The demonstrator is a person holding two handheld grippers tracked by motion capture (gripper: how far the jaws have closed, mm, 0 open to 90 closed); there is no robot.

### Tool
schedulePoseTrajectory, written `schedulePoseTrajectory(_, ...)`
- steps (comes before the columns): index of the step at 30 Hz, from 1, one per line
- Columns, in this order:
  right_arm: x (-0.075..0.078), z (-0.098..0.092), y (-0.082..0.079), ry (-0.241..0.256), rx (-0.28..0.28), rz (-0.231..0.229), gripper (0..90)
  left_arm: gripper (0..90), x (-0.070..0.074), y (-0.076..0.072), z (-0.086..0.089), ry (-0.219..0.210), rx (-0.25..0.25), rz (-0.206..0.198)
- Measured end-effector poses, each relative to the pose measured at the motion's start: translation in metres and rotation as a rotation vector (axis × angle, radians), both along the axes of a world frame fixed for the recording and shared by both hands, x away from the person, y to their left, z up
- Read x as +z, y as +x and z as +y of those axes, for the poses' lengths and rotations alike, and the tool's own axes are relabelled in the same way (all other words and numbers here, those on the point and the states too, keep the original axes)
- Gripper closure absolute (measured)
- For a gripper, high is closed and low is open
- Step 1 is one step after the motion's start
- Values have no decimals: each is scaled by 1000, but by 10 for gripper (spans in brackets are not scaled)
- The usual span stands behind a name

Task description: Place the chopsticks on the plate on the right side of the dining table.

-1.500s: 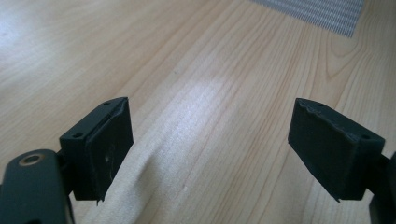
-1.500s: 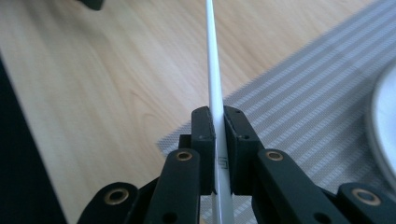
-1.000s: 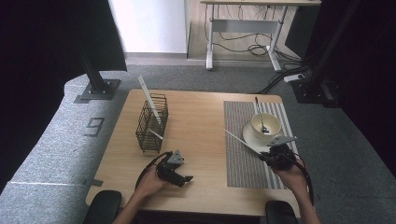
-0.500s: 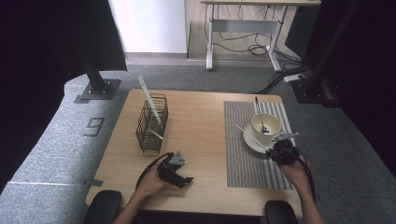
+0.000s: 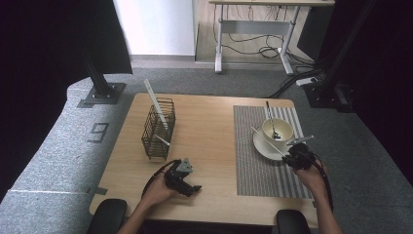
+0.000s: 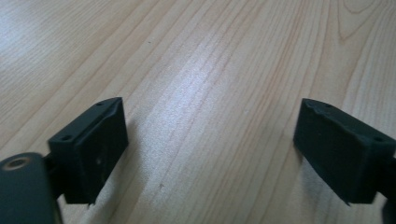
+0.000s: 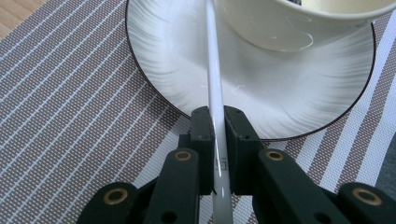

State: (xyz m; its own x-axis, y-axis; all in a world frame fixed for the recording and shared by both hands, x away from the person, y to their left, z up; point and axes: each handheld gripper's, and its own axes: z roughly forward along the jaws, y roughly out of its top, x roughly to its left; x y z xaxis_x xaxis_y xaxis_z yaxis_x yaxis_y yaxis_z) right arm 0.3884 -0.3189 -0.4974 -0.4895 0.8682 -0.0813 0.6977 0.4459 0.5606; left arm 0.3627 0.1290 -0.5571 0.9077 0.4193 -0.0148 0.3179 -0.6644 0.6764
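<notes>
Clearly the right gripper (image 7: 218, 140) has its jaws closed on a thin white chopstick (image 7: 214, 70), pinching it near one end while the rest of the stick reaches out over the saucer (image 7: 154, 56) towards the cup (image 7: 299, 23). From above, the stick slants up and left from the right gripper across the saucer's near edge, over the striped mat (image 5: 260, 161) on the right side of the table (image 5: 209, 131). The left gripper (image 6: 210, 154) hovers low over bare wood with its jaws wide apart and nothing between them.

The chopstick looks light, stiff and smooth, probably glossy plastic or ceramic, so it is likely to slip or swivel in a two-jaw pinch. A hold nearer its middle would likely steady it better than the end grip it has now; it may snap or chip if knocked against the cup. The cup and saucer look like crockery, breakable and best left unbumped.

By count: one cup, one saucer, one spoon (image 5: 271, 117) standing in the cup, one striped mat, one wire basket (image 5: 158, 129) on the left of the table. Two more white sticks (image 5: 157, 108) lean in the basket, one long and one shorter, which makes three sticks in all
</notes>
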Motion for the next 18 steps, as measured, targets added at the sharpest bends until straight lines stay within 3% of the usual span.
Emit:
schedulePoseTrajectory(8,-3,-6,7,-27,-1,12,798,58,0,1,-1,4,11,2)
schedulePoseTrajectory(18,-6,-15,11,0,-24,-5,768,48,0,1,-1,8,14,4)
